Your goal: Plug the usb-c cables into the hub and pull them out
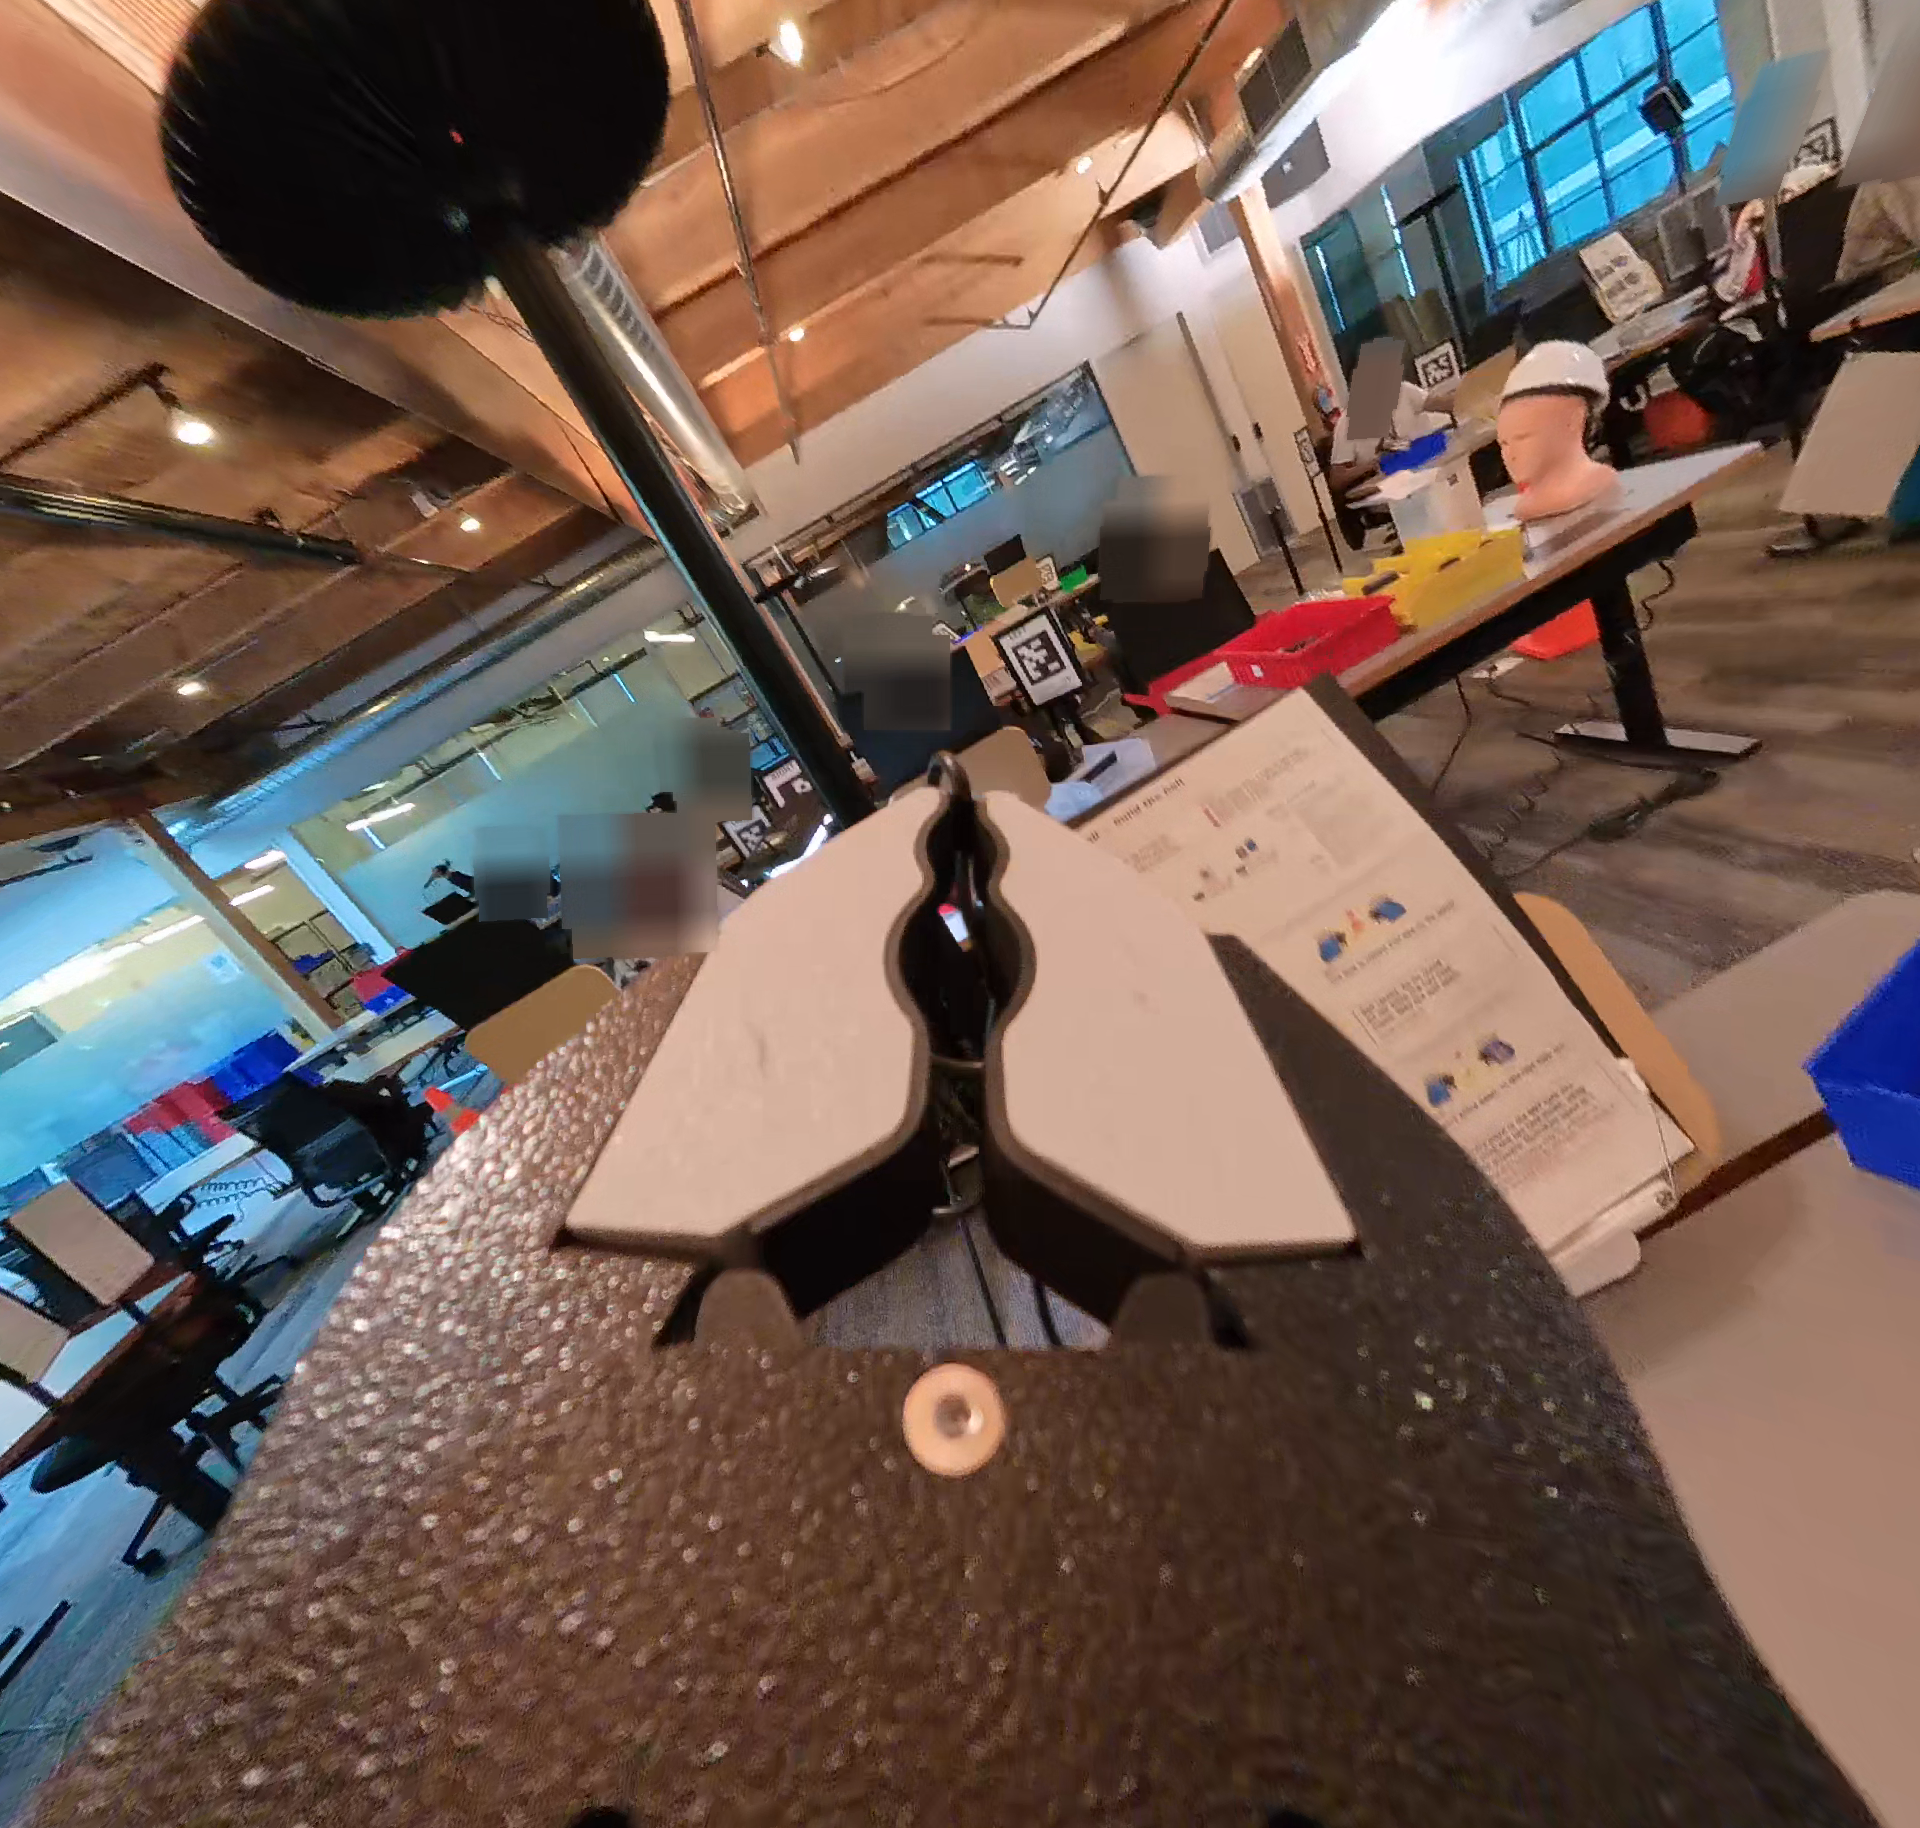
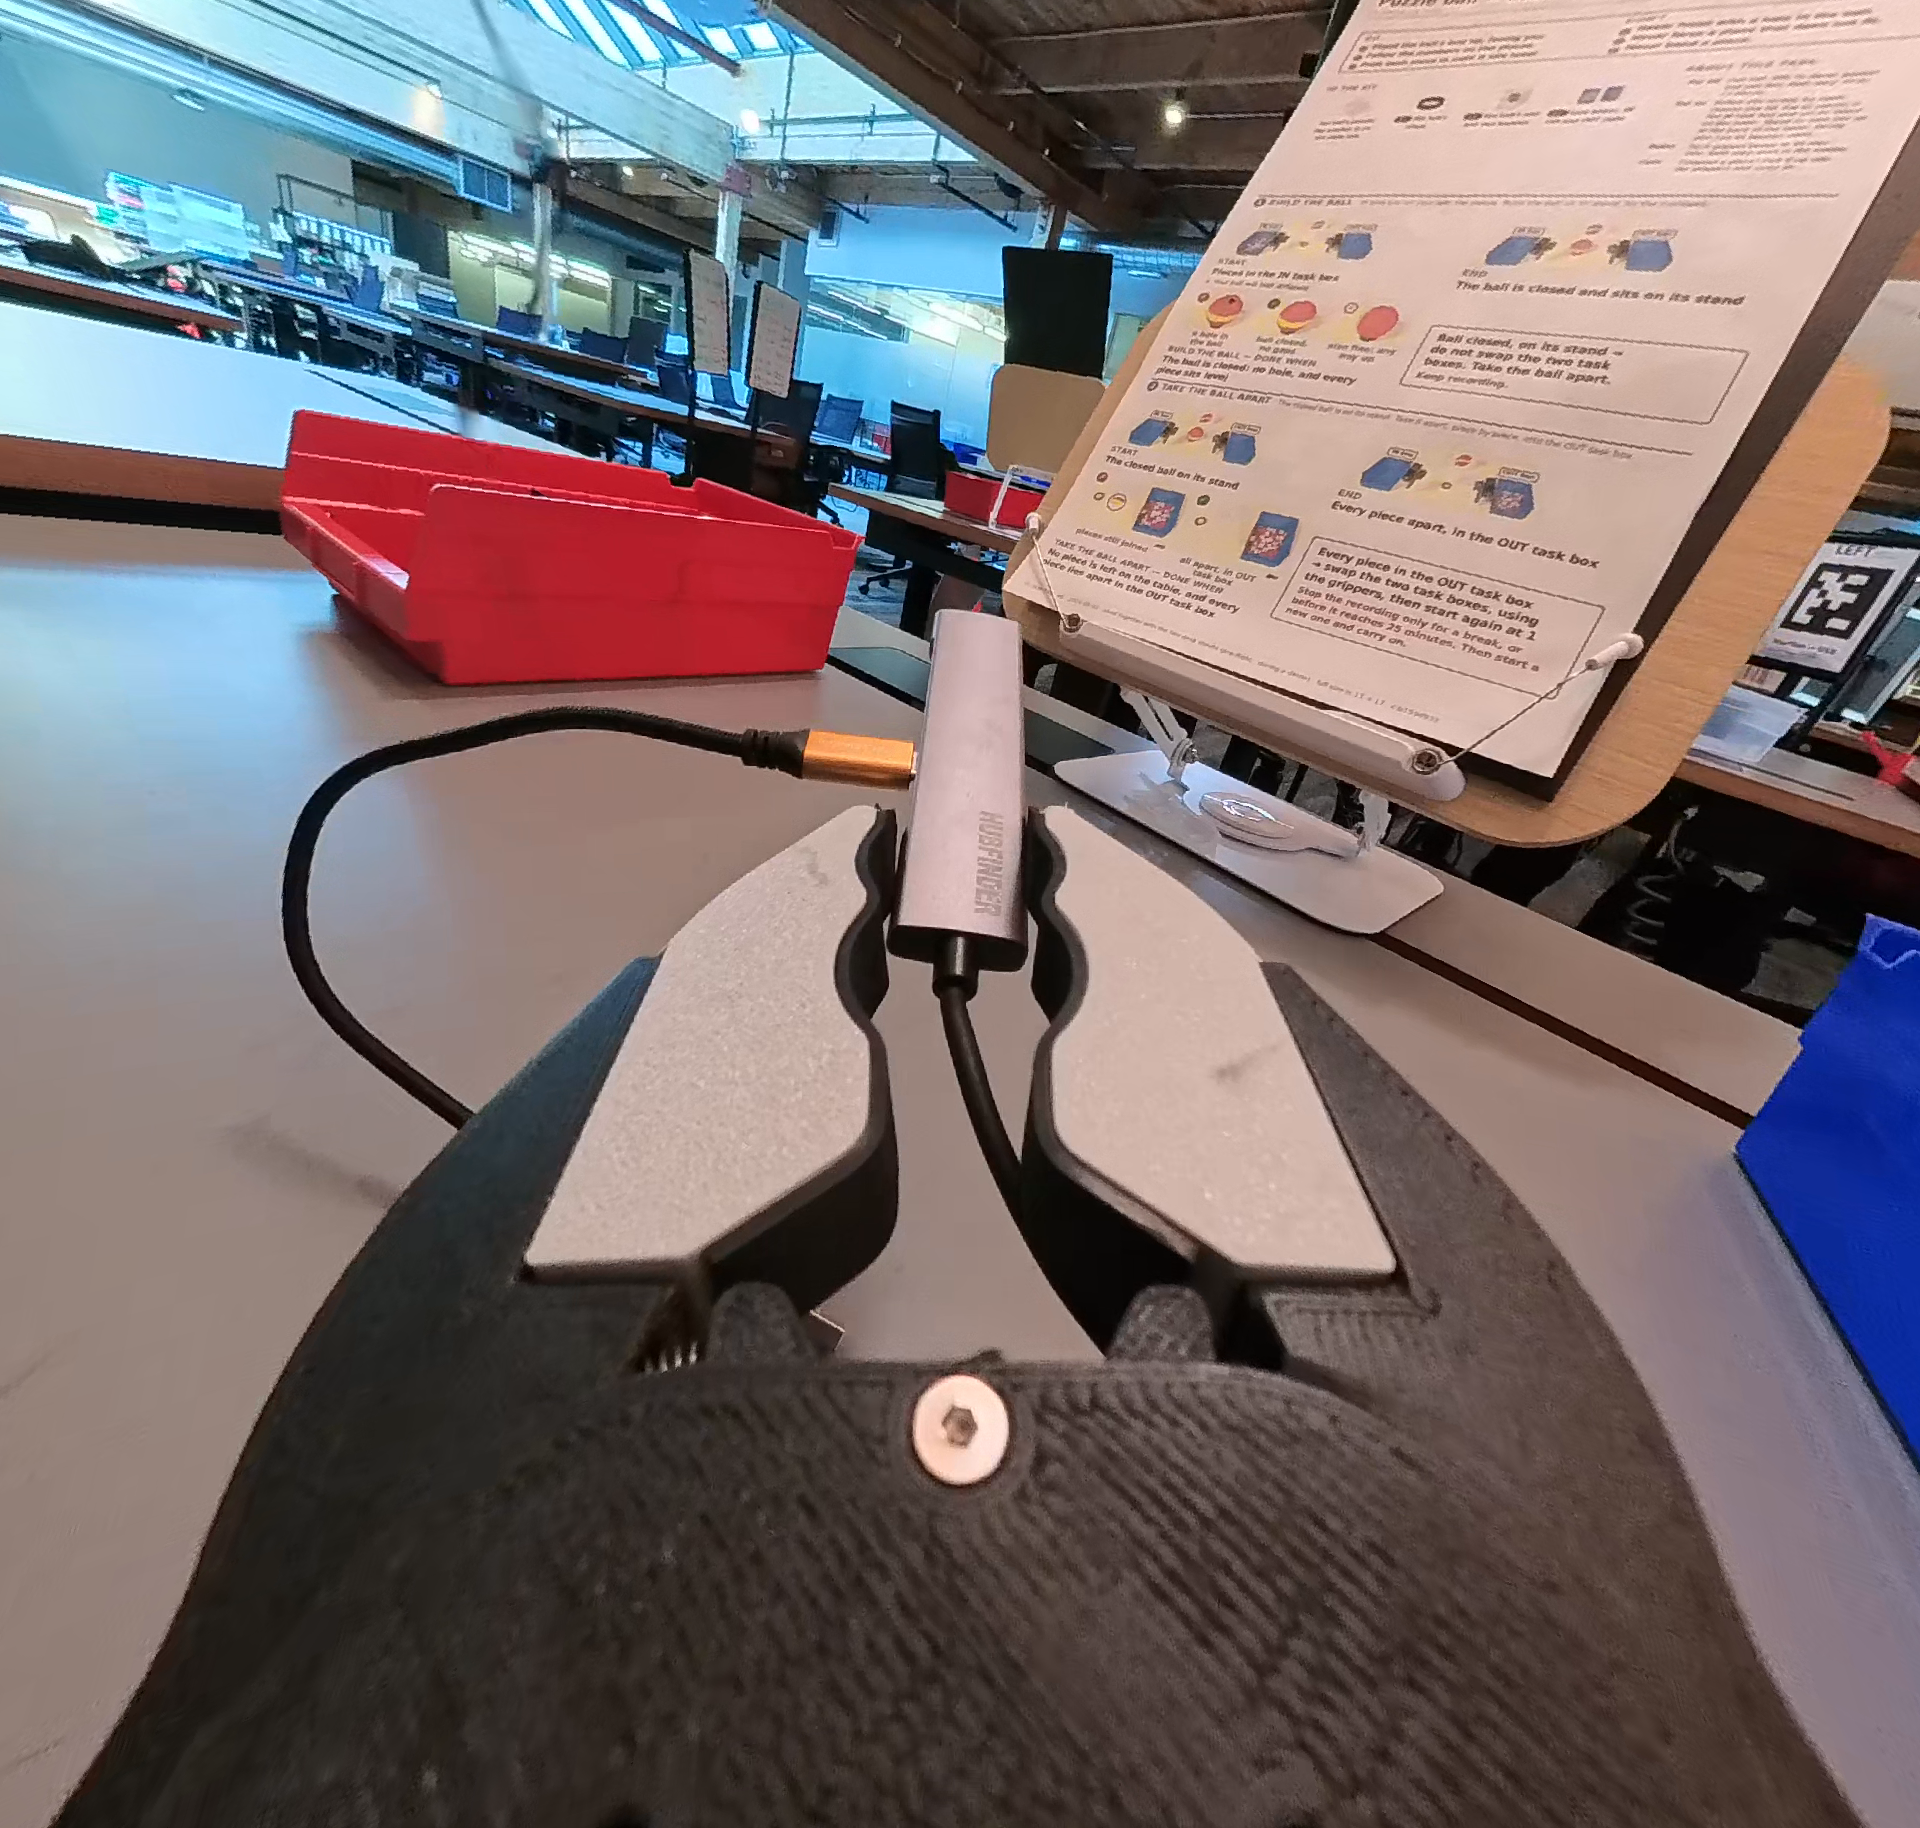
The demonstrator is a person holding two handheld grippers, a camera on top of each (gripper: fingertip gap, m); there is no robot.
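Observation:
My right gripper [image 2: 961, 843] is shut on a grey USB hub [image 2: 961, 739] and holds it pointing forward, just above the grey table [image 2: 187, 947]. A gold-tipped USB-C plug [image 2: 862, 758] sits in the hub's left side. Its black cable [image 2: 301, 843] loops back over the table. The hub's own black lead [image 2: 977, 1072] runs back between the fingers. My left gripper [image 1: 951, 791] is raised, tilted and shut at the tips. A thin black cable [image 1: 977, 1259] runs through the gap between its fingers. Its plug is hidden.
A red bin [image 2: 571, 573] stands at the far left of the table. A tilted stand with an instruction sheet [image 2: 1455, 376] is at the right, also in the left wrist view [image 1: 1403, 947]. A blue bin [image 2: 1849, 1155] sits at the right edge. A black pole with a round disc [image 1: 416, 105] rises ahead. My hands' fingertips stand some 60 cm from each other.

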